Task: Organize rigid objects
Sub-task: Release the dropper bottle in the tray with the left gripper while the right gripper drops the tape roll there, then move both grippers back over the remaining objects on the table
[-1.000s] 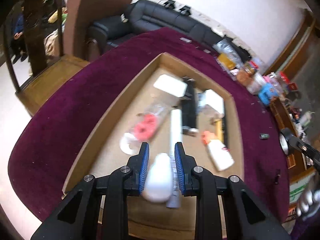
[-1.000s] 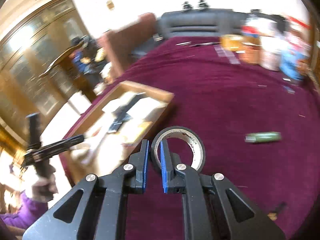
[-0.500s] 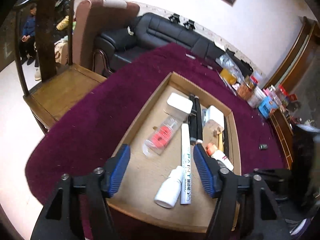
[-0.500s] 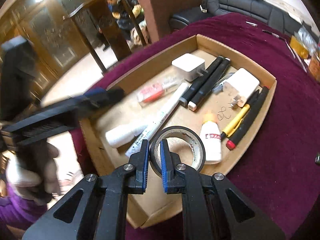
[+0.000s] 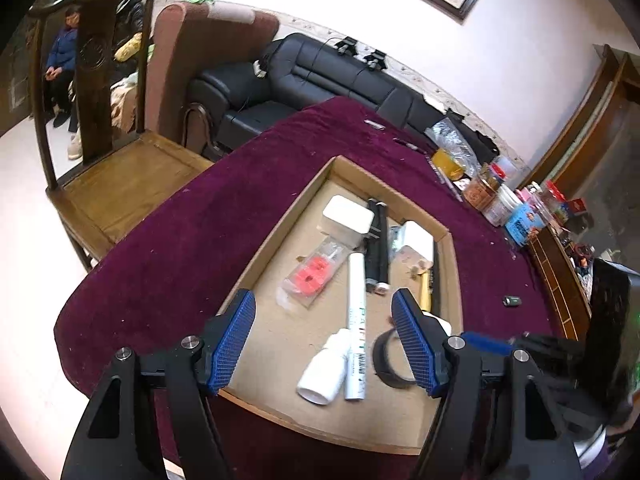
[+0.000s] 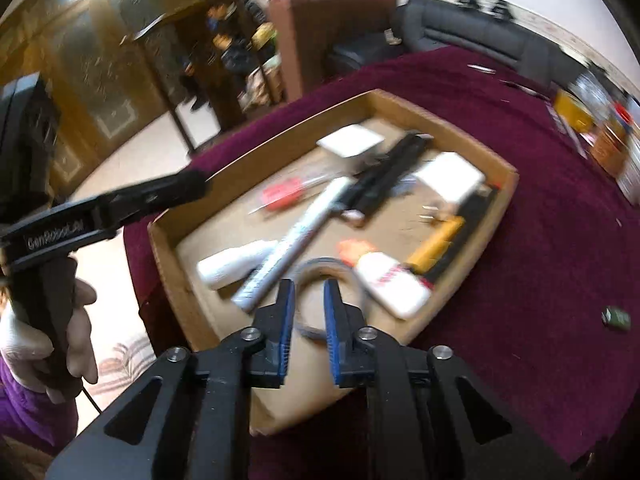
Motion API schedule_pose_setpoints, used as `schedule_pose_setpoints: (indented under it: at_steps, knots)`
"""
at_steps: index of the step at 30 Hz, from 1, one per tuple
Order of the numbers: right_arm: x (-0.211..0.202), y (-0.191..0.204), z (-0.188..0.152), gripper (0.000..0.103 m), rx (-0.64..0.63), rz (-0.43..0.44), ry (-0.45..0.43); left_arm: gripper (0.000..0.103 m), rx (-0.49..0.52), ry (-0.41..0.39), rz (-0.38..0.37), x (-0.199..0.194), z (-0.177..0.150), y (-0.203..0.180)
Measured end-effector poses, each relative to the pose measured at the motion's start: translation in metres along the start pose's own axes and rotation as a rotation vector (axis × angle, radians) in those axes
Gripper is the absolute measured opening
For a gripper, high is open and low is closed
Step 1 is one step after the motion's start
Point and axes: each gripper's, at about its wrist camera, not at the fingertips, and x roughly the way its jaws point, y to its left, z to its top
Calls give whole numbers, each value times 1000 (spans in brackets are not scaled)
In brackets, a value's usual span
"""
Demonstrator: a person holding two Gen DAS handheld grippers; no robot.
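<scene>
Tape roll (image 5: pixel 390 360) seemingly between parted tongs (image 6: pixel 309 312)

1. The left gripper (image 5: pixel 323 338) is spread wide, its blue-padded fingers (image 5: pixel 236 336) far apart and holding nothing.
2. The right gripper (image 6: pixel 309 322) has its jaws parted.
3. A white-gloved left hand (image 6: pixel 48 344) grips the left gripper's black handle.

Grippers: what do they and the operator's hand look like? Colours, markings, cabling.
Both are matte black angular linkages with silver pivot screws. The left gripper and right gripper have blue ribbed pads on their fingers. In the right wrist view, the left unit's black pistol-style handle reads "GenRobot.AI" in pale letters, with a thin black cable below. The left hand wears a white glove and purple sleeve.
</scene>
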Motion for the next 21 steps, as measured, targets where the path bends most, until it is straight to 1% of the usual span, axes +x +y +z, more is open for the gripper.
schedule_pose_setpoints:
  at_steps: [1, 2, 4, 5, 9, 13, 15, 17, 21]
  knots:
    - [-9, -21, -3, 20, 49, -20, -10, 65, 10, -4, -11, -2, 0, -3]
    - [-14, -32, -4, 20, 81, -36, -14, 66, 23, -7, -27, -4, -1, -8]
    - [-30, -75, -14, 20, 189, -79, -24, 69, 66, -7, -64, -6, -2, -21]
    - [-41, -104, -22, 20, 270, -95, -33, 70, 99, -5, -81, -8, -5, -30]
    - [-77, -176, -55, 20, 486, -106, -73, 72, 220, 5, -111, -8, -13, -66]
    - [-107, -208, -85, 22, 578, -151, -122, 74, 297, 34, -128, -3, -23, -97]
    - [-120, -217, -100, 29, 612, -170, -145, 74, 326, 62, -141, 2, -29, -111]
    - [-130, -225, -113, 32, 647, -184, -165, 74, 347, 80, -152, 4, -34, -123]
    - [-143, -238, -138, 32, 686, -220, -174, 74, 385, 118, -179, 8, -44, -148]
